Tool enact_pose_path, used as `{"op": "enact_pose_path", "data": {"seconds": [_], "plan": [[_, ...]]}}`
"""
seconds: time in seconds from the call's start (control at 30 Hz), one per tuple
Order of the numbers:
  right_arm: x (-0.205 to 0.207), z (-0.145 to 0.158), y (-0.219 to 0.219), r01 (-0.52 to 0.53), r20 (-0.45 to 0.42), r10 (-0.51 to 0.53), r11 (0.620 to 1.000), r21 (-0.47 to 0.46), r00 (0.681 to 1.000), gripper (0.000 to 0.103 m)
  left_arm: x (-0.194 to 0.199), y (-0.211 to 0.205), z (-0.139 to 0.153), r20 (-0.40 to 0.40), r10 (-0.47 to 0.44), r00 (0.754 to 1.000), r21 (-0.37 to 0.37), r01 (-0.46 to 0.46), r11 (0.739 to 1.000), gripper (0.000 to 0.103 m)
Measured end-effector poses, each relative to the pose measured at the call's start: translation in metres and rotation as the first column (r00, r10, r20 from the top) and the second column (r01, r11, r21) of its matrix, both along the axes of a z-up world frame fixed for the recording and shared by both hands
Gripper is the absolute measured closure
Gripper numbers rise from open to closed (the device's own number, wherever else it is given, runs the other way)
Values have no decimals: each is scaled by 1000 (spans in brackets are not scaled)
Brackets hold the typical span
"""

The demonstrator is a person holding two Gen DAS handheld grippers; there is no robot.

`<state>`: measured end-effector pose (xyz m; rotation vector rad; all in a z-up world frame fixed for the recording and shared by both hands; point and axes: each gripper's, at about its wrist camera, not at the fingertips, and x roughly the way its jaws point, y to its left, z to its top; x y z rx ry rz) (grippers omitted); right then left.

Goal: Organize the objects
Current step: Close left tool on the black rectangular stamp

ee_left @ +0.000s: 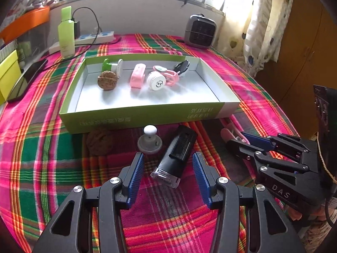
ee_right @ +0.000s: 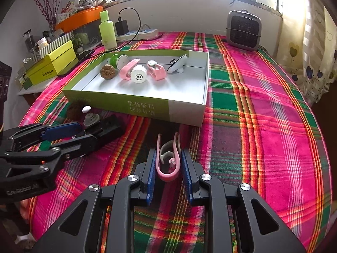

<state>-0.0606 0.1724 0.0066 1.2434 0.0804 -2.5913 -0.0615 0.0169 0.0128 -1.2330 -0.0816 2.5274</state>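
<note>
Right gripper (ee_right: 168,164) has its blue pads closed on the pink clip (ee_right: 168,168), a U-shaped thing w/ a grey piece inside, lying on the plaid cloth (ee_right: 263,126) just in front of the green box (ee_right: 134,105). Grip looks to sit on the clip's two arms near the bend, so I'd lift slow and straight up before swinging over the box wall, else it may twist or pop out. Left gripper (ee_left: 168,168) is half open, straddling the black device (ee_left: 175,156) w/o the pads pressing it; best to centre on the body before closing, since it lies slanted across the gap. Both tools point steeply down and fwd toward the box, side by side, left one near the grey knob (ee_left: 150,139) and the walnut (ee_left: 100,143). Box already holds a walnut, pink clips, a white cap etc.
</note>
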Motion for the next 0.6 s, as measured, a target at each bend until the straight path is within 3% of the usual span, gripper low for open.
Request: {"op": "enact_pose_path", "data": {"seconds": [0.33, 0.6], "plan": [[1, 0, 15, 14, 5, -14, 1000, -22, 1000, 78, 6, 21, -1, 21, -50, 999, 20, 49, 999, 57], [1, -1, 19, 4, 8, -4, 999, -39, 1000, 79, 0, 26, -2, 19, 1, 1000, -4, -1, 1000, 57]]}}
